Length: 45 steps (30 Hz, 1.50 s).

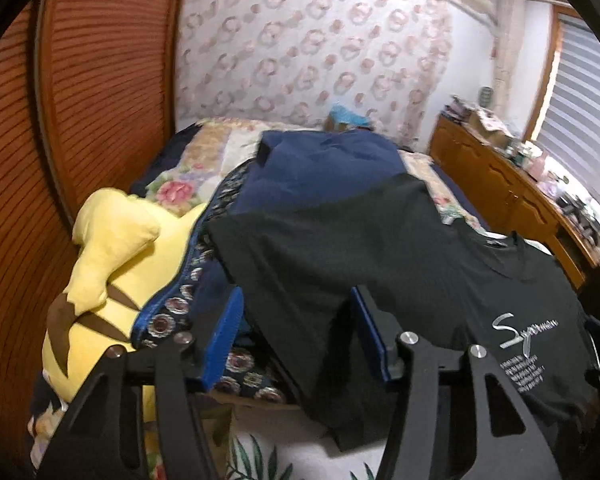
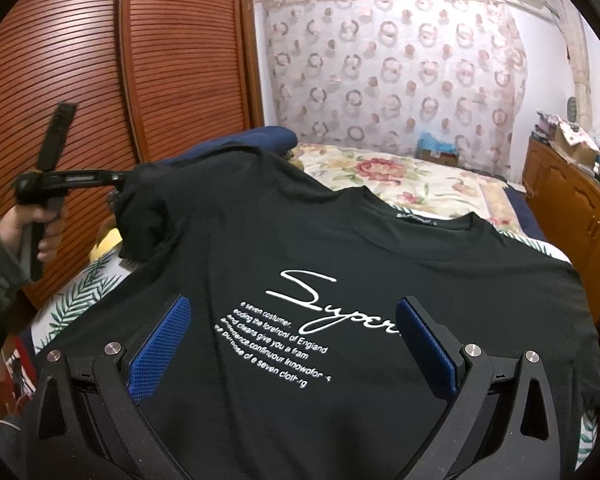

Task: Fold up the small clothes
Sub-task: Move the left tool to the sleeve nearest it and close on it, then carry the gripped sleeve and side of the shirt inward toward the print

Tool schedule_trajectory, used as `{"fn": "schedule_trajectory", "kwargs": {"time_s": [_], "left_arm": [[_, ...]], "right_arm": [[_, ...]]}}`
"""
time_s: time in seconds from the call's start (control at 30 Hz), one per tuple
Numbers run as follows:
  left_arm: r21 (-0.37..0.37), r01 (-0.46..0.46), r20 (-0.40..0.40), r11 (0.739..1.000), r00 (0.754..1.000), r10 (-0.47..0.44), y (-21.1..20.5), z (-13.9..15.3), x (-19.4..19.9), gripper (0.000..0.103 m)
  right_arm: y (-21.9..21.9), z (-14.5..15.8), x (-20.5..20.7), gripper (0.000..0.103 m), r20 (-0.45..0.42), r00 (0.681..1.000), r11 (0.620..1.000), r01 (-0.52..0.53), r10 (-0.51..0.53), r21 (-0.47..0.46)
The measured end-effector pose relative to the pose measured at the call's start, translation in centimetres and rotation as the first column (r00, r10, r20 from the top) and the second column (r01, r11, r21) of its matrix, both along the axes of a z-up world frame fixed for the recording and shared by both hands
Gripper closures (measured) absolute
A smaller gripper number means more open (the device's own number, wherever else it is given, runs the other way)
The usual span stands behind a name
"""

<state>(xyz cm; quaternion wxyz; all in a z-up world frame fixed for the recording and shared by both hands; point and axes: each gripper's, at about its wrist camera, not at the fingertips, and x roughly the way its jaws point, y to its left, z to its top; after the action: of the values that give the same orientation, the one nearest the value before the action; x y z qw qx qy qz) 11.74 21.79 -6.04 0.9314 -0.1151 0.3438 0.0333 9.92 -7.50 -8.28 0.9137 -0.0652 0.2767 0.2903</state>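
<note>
A black T-shirt (image 1: 340, 248) (image 2: 340, 248) with white "Super" lettering lies spread on the bed, print up and collar toward the far wall. My left gripper (image 1: 296, 328) (image 2: 118, 180) is at the shirt's left sleeve. Its blue pads stand about half apart, with black fabric lying between them and not pinched. The sleeve end sits humped over a pile at the bed's left side. My right gripper (image 2: 292, 336) hovers wide open over the printed chest, touching nothing. A hand (image 2: 40, 224) holds the left gripper's handle.
A yellow plush toy (image 1: 112, 248) and dark blue garments (image 1: 320, 168) (image 2: 260, 138) are piled at the bed's left. Slatted wooden wardrobe doors (image 2: 160, 60) stand close on the left, and a cluttered wooden dresser (image 2: 572, 208) on the right. A floral cover (image 2: 400, 180) lies beyond the shirt.
</note>
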Motion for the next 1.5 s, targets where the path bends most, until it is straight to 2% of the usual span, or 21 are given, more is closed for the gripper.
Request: {"fn": "schedule_trajectory", "kwargs": {"time_s": [0.2,0.37,0.4,0.43,0.5,0.53,0.73,0.83,0.9,1.07,1.17,1.2,1.3,1.37,1.4,1.5], "left_arm": [[0.010,-0.020,-0.016,1.000,1.000,0.020,0.1,-0.5,0.2,0.046],[-0.011,-0.012,-0.033,1.000,0.999,0.012,0.3,-0.9,0.7,0.046],[-0.007,-0.002,-0.028,1.000,1.000,0.002,0.1,-0.8,0.7,0.057],[-0.013,0.008,-0.024,1.000,1.000,-0.009,0.3,-0.8,0.8,0.082],[-0.016,0.019,-0.014,1.000,1.000,-0.019,0.4,-0.4,0.8,0.100],[-0.011,0.031,0.003,0.999,1.000,-0.031,0.3,-0.1,0.5,0.103],[0.049,0.074,0.086,0.996,0.993,-0.078,-1.6,2.9,-0.4,0.103],[0.084,0.046,0.099,0.995,0.994,-0.054,-1.8,4.1,-0.1,0.103],[0.074,0.029,0.100,0.997,0.994,-0.036,-1.4,4.3,0.0,0.103],[0.043,0.087,0.110,0.995,0.990,-0.092,-2.1,4.9,0.2,0.103],[0.094,0.102,0.126,0.990,0.985,-0.114,-3.8,5.9,0.3,0.103],[0.090,0.115,0.130,0.989,0.983,-0.126,-4.0,6.3,0.4,0.103],[0.132,0.078,0.131,0.988,0.987,-0.096,-3.9,7.1,0.3,0.103],[0.162,0.050,0.102,0.986,0.993,-0.067,-3.5,6.8,0.4,0.090],[0.177,0.039,0.071,0.984,0.996,-0.052,-3.1,6.3,0.5,0.078],[0.205,0.012,-0.008,0.979,1.000,-0.011,-2.2,4.3,0.8,0.072]], "right_arm": [[0.0,-0.4,-0.2,0.000,-0.005,1.000,1.000,-0.005,0.005,-0.002],[-0.1,-0.5,-0.3,0.000,-0.007,1.000,1.000,-0.004,0.004,0.003],[-0.1,-0.5,-0.3,0.000,-0.007,1.000,1.000,-0.004,0.004,0.001],[-0.1,-0.5,-0.3,0.000,-0.007,1.000,1.000,-0.004,0.004,0.002],[-0.1,-0.5,-0.3,0.000,-0.008,1.000,1.000,-0.004,0.004,0.002],[-0.2,-0.6,-0.3,0.000,-0.010,1.000,1.000,-0.002,0.002,0.003],[-0.7,-0.7,-0.4,0.000,-0.009,1.000,1.000,0.010,-0.010,0.012],[-0.8,-0.7,-0.3,0.000,-0.010,1.000,1.000,0.015,-0.015,0.014],[-1.0,-0.7,-0.3,0.000,-0.008,1.000,1.000,0.019,-0.019,0.015],[-1.5,-0.6,-0.3,0.000,-0.005,1.000,0.999,0.028,-0.028,0.021],[-1.8,-0.5,-0.2,0.000,-0.003,0.999,0.999,0.035,-0.035,0.025],[-1.9,-0.5,-0.1,0.000,-0.004,0.999,0.999,0.038,-0.038,0.027],[-2.4,-0.5,-0.1,0.000,-0.007,0.999,0.998,0.048,-0.047,0.034],[-2.6,-0.5,0.0,0.000,-0.009,0.999,0.998,0.050,-0.050,0.033],[-2.7,-0.6,0.0,0.000,-0.009,0.999,0.998,0.051,-0.051,0.031],[-2.8,-0.5,0.0,0.000,-0.005,0.999,0.998,0.054,-0.054,0.033]]}}
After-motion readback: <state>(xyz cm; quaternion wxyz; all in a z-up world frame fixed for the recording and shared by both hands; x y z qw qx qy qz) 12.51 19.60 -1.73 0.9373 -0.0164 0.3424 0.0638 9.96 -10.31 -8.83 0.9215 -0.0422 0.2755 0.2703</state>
